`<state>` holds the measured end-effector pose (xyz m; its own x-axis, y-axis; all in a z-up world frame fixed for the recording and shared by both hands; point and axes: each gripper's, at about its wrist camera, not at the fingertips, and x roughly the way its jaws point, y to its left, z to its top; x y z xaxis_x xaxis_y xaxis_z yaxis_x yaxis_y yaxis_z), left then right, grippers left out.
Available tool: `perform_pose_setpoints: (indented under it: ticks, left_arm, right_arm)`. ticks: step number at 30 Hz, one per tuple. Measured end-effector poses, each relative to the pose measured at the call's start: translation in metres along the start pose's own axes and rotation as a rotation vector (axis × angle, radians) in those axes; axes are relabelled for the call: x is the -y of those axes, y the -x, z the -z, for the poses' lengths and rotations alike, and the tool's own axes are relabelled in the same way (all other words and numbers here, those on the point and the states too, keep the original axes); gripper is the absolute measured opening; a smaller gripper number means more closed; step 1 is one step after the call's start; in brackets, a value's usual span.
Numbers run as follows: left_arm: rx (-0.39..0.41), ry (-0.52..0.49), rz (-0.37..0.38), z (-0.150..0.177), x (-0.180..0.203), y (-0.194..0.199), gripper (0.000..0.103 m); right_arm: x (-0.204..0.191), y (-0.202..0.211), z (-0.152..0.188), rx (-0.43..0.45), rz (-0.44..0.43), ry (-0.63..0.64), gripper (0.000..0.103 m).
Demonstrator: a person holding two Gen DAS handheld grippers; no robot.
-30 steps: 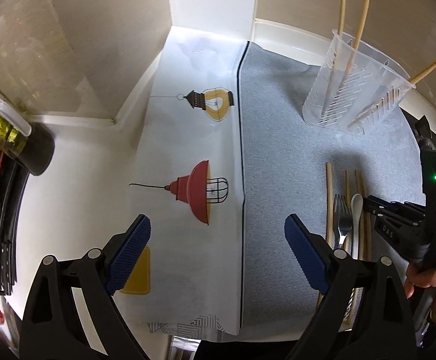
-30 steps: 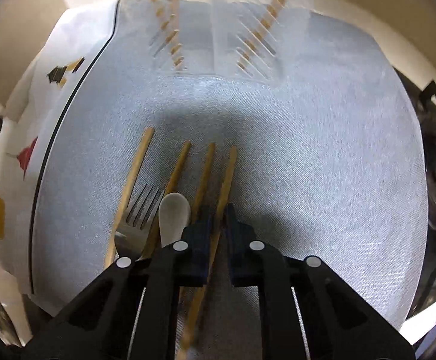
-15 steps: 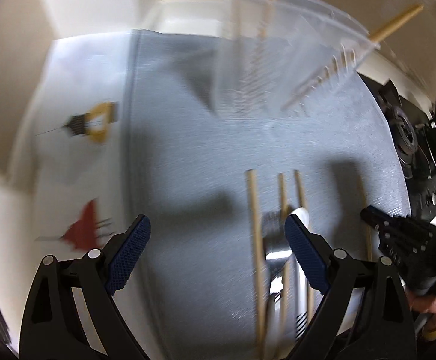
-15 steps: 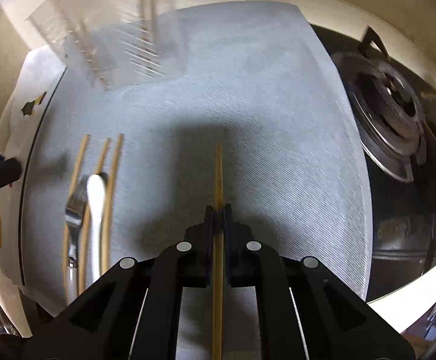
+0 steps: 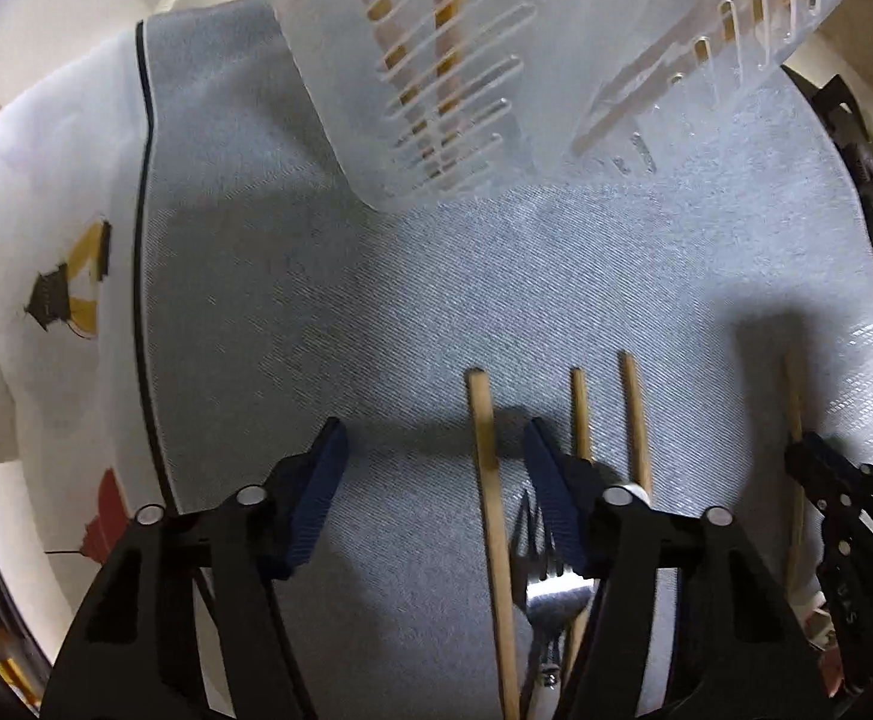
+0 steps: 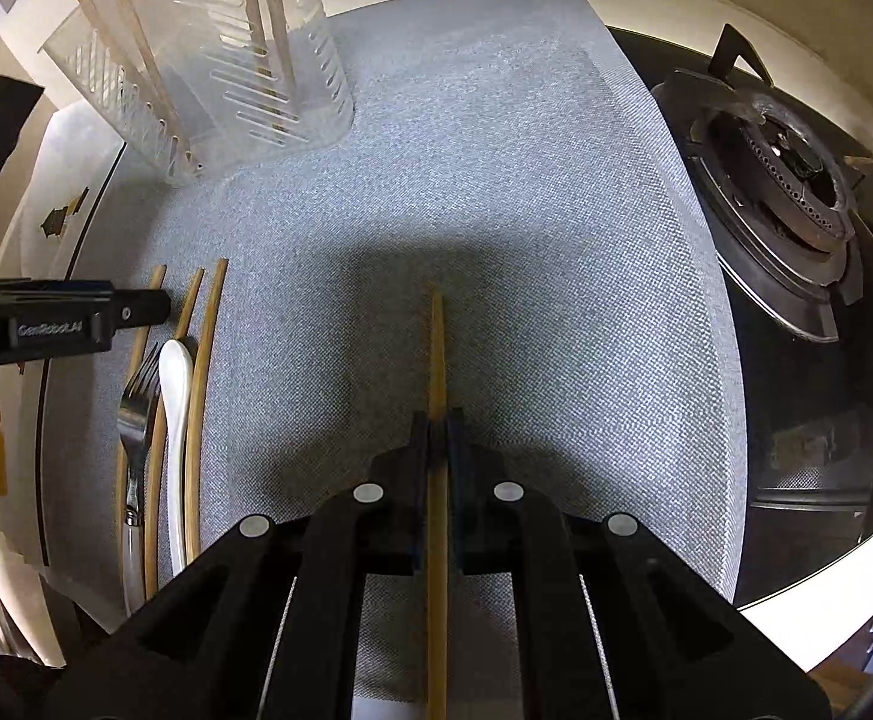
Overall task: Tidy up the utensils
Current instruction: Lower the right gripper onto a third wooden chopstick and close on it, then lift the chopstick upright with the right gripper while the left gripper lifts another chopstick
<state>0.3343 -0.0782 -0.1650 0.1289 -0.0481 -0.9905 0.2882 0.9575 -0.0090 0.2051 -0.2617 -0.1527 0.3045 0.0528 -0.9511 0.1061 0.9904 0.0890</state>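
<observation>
Three chopsticks [image 5: 487, 480], fork [image 5: 541, 564], spoon [image 6: 173, 420] parallel on mat [image 5: 376, 312], long axes along left gripper [image 5: 436, 468] reach. Half-open jaws just closing, leftmost chopstick between, untouched. Right gripper [image 6: 436, 438] clamps fourth chopstick [image 6: 436, 348]; holder [image 6: 226, 60] ahead-left.

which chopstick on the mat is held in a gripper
The lone chopstick clamped in the right gripper, apart from the three lying loose by the fork and spoon.

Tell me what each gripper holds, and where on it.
Right gripper: a chopstick, gripped partway along its length. Left gripper: nothing; jaws have just been closing around another chopstick.
</observation>
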Motion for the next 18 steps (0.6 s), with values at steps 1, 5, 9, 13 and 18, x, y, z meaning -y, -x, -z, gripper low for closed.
perform_pose_setpoints:
  ticks: [1, 5, 9, 13, 18]
  left_arm:
    - [0.010, 0.004, -0.002, 0.000, 0.000, 0.001, 0.050]
    - [0.029, 0.016, 0.012, -0.002, -0.002, 0.005, 0.008]
    - [0.013, 0.049, 0.061, -0.002, -0.011, 0.009, 0.006]
    - [0.075, 0.066, 0.088, 0.009, -0.022, 0.034, 0.006]
    - [0.206, 0.064, 0.131, 0.032, -0.031, 0.091, 0.006]
  right_arm:
    - [-0.003, -0.001, -0.002, 0.001, 0.000, 0.001, 0.007]
    - [-0.006, -0.003, -0.001, 0.012, 0.006, 0.022, 0.007]
    - [-0.009, -0.004, -0.003, 0.008, 0.003, 0.020, 0.007]
    - [-0.009, 0.004, -0.007, 0.007, -0.043, -0.014, 0.007]
    - [-0.011, 0.037, -0.013, 0.087, -0.101, -0.019, 0.007]
